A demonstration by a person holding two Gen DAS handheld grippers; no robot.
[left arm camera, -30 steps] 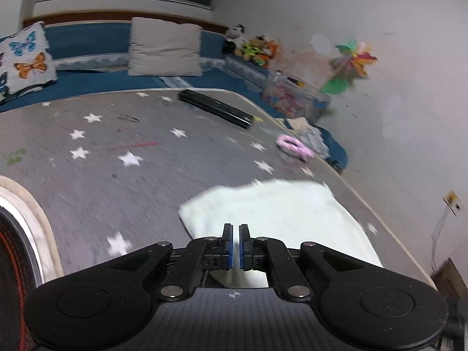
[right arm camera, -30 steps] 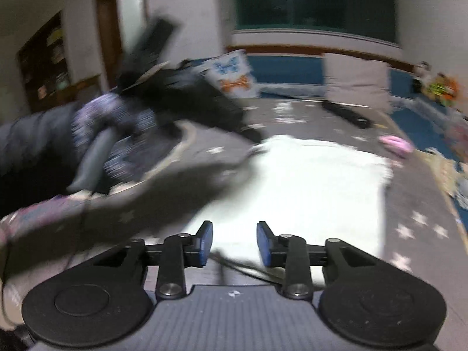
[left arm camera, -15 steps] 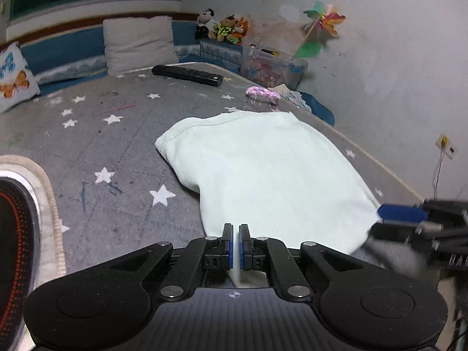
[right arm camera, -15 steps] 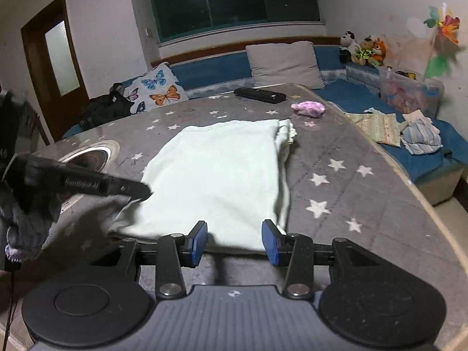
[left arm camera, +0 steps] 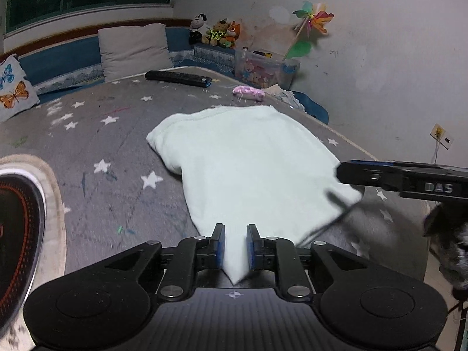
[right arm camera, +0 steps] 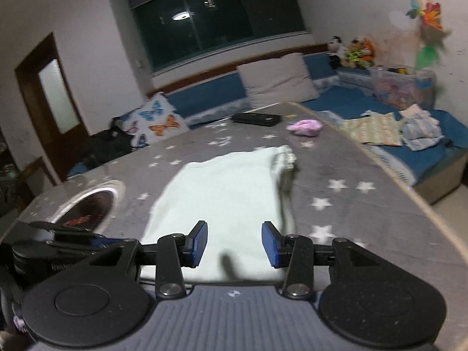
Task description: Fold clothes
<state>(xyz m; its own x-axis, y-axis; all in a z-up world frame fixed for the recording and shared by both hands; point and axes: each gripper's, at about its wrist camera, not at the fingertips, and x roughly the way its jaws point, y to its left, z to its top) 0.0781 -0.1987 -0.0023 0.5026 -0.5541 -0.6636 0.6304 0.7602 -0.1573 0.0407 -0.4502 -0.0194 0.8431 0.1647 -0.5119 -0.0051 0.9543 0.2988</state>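
Garment [left arm camera: 248,161], pale green, spread flat mid-table [left arm camera: 87,134], near edge at both claws. Left gripper [left arm camera: 235,241] just been opening, narrow gap, corner between jaws, apparently unpinched. Right gripper [right arm camera: 234,241] half-wide, empty. Likely regrasping; next, pinching near corners.

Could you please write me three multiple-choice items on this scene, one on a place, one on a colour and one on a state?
1. Where does the black remote lie?
A. on the pale garment
B. on the star-patterned cover, beyond the garment
C. in the clear toy box

2. What colour is the garment being folded?
A. pale mint white
B. dark blue
C. red

3. How does the right gripper stand?
A. shut on the garment
B. shut on the remote
C. open above the garment's near edge

Answers: 1 B, it lies on the cover near the far pillow. 2 A, the cloth looks pale mint. 3 C, its pads stand well apart with cloth showing between them.
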